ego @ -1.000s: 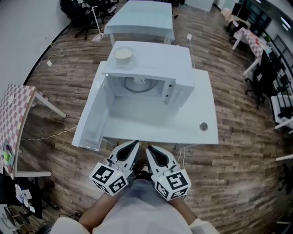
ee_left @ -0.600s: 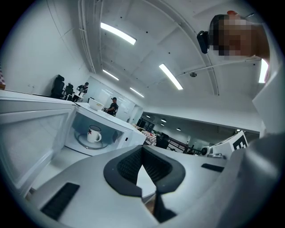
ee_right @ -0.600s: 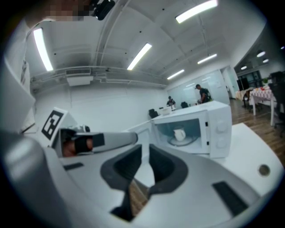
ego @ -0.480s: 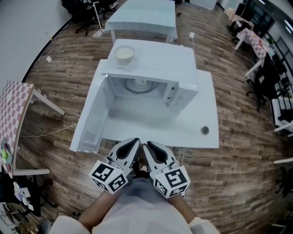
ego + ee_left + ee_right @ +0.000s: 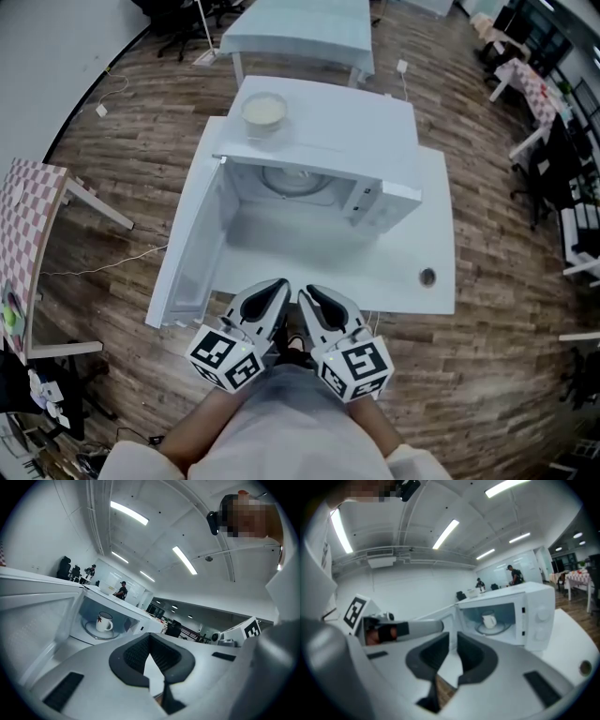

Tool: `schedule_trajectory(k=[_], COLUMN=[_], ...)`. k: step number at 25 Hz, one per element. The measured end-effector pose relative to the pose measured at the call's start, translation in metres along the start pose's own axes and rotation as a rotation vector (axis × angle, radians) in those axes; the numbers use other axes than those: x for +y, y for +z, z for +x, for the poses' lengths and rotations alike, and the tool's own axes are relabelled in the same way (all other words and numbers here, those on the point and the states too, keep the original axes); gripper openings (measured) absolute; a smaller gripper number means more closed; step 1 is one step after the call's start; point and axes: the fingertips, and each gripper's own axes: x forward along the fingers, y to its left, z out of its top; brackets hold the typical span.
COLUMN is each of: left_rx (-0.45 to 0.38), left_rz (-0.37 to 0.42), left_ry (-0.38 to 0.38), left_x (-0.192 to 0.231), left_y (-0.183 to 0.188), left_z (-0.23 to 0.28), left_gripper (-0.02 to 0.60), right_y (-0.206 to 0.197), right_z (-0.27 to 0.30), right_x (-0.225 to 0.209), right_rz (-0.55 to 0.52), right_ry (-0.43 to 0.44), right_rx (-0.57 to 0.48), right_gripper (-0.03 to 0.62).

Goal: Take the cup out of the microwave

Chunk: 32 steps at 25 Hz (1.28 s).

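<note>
cup (image 5: 104, 621) is seen upright inside the open microwave (image 5: 347, 131), well ahead, left of the pressed-together left gripper (image 5: 149, 637) and right of the slightly parted, empty right gripper (image 5: 453, 637)

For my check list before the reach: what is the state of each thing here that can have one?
microwave door: open wide.
cup: upright on the turntable inside the microwave, not held.
bowl: upright on top of the microwave.
left gripper: shut, empty.
right gripper: jaws slightly apart, empty.
</note>
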Motion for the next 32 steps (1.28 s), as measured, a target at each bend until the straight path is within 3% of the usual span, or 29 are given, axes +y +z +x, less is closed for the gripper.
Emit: schedule_trajectory(k=[32], left_rx=[0.022], left_rz=[-0.055], left_ry=[-0.014], left_x=[0.065], left_y=[0.014], left_z=[0.067], left_gripper=[0.009], right_y=[0.004], right_z=[0.085], right_x=[-0.067], right_rz=[0.021], right_ry=[-0.096], right_rx=[0.040], right_gripper=[0.053])
